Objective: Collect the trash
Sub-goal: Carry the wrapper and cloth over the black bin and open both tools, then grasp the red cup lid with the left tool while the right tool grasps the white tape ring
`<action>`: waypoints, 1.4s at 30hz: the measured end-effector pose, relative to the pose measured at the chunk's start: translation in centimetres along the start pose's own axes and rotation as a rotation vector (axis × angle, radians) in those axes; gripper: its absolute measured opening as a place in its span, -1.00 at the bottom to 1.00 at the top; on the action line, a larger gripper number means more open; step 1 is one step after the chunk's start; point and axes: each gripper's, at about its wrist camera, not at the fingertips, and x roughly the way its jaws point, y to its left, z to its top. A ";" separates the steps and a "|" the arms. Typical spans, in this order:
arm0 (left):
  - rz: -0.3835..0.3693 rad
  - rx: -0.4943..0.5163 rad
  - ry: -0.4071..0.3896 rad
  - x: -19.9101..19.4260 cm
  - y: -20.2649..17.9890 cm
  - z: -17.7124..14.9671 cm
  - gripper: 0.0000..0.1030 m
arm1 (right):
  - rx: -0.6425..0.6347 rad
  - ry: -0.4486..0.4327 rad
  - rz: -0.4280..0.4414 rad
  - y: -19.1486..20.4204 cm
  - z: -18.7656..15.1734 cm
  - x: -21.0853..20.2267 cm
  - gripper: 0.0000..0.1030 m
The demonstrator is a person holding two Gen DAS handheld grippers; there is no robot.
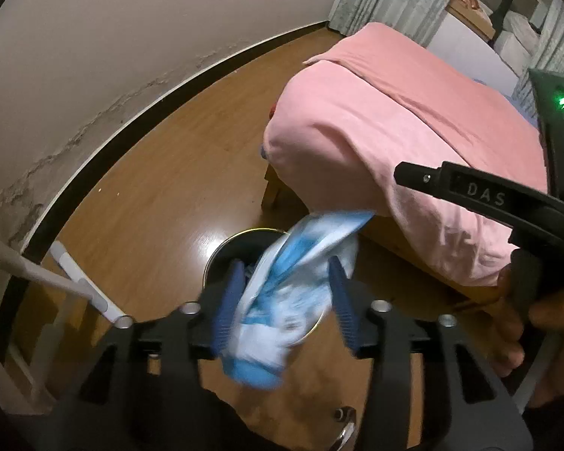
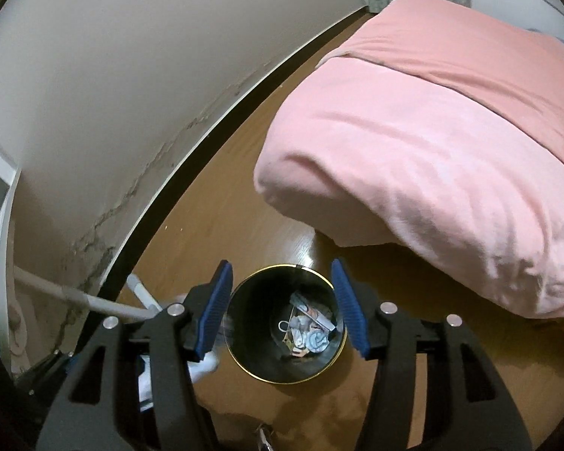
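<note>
A blue and white plastic wrapper (image 1: 285,293), blurred by motion, hangs between the fingers of my left gripper (image 1: 285,300), whose jaws stand wide apart, right above the black trash bin (image 1: 222,255) with a gold rim. In the right wrist view my right gripper (image 2: 284,308) is open and empty, directly above the same bin (image 2: 244,342). Crumpled papers and wrappers (image 2: 310,332) lie at the bin's bottom. The right gripper's black body (image 1: 488,195) shows in the left wrist view at the right.
The bin stands on a wooden floor (image 2: 222,206) beside a bed with a pink blanket (image 2: 432,131). A white wall with a dark skirting (image 2: 161,188) runs on the left. A white mop handle (image 2: 105,306) leans near the bin's left.
</note>
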 end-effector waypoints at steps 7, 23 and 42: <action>0.007 0.015 -0.015 -1.0 -0.2 -0.1 0.37 | -0.022 0.023 0.012 0.0 0.1 0.3 0.11; 0.084 -0.114 -0.260 -22.2 7.3 -3.9 0.85 | -0.340 -0.066 0.138 12.1 -1.4 -7.8 0.41; 0.630 -0.679 -0.371 -42.6 38.5 -26.4 0.86 | -1.177 0.123 0.520 54.7 -17.9 -6.4 0.42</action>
